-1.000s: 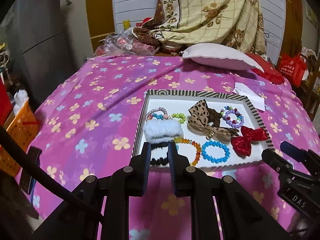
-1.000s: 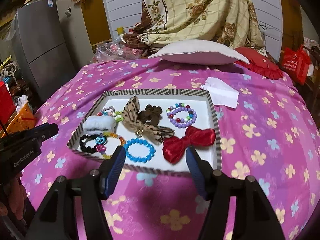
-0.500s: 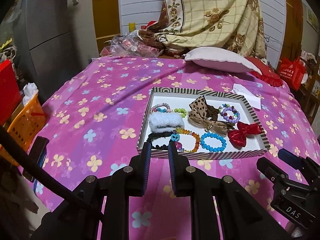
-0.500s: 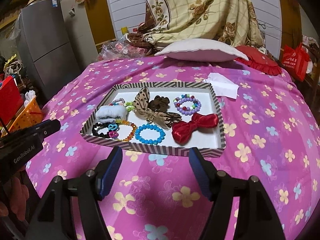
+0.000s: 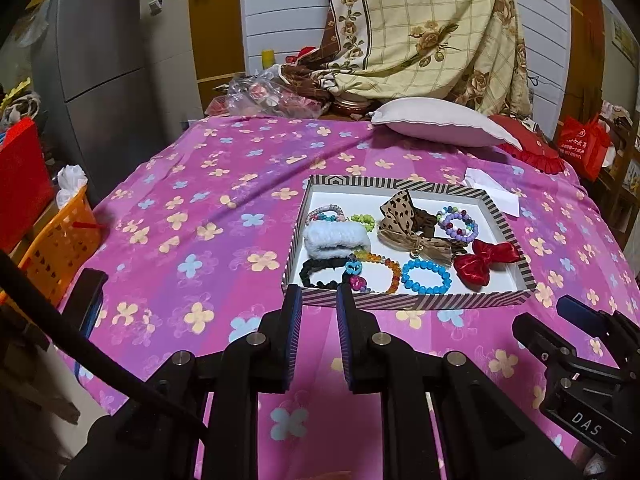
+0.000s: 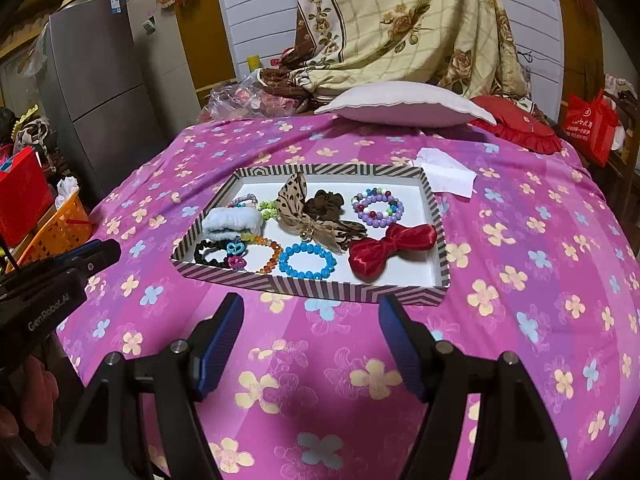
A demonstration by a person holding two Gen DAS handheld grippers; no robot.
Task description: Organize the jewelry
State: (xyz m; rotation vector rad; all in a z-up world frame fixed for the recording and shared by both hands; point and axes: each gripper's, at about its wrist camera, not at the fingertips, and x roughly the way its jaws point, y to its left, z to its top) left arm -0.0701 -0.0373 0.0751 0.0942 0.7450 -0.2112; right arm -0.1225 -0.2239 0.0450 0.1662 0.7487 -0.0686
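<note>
A striped tray with a white floor lies on the pink flowered bedspread. It holds a blue bead bracelet, a red bow, a leopard bow, a purple bead bracelet, a white fluffy scrunchie, a black scrunchie and an orange bead bracelet. My left gripper hovers just short of the tray's near left rim, its jaws a narrow gap apart and empty. My right gripper stands wide open before the near rim, holding nothing.
A white pillow and a red cushion lie at the bed's far end, a white paper beside the tray. An orange basket and a grey fridge stand left of the bed, a red bag right.
Both grippers have drawn back from the tray, which now looks smaller and farther. The right jaws have spread a little wider. Everything in the tray lies as before.
</note>
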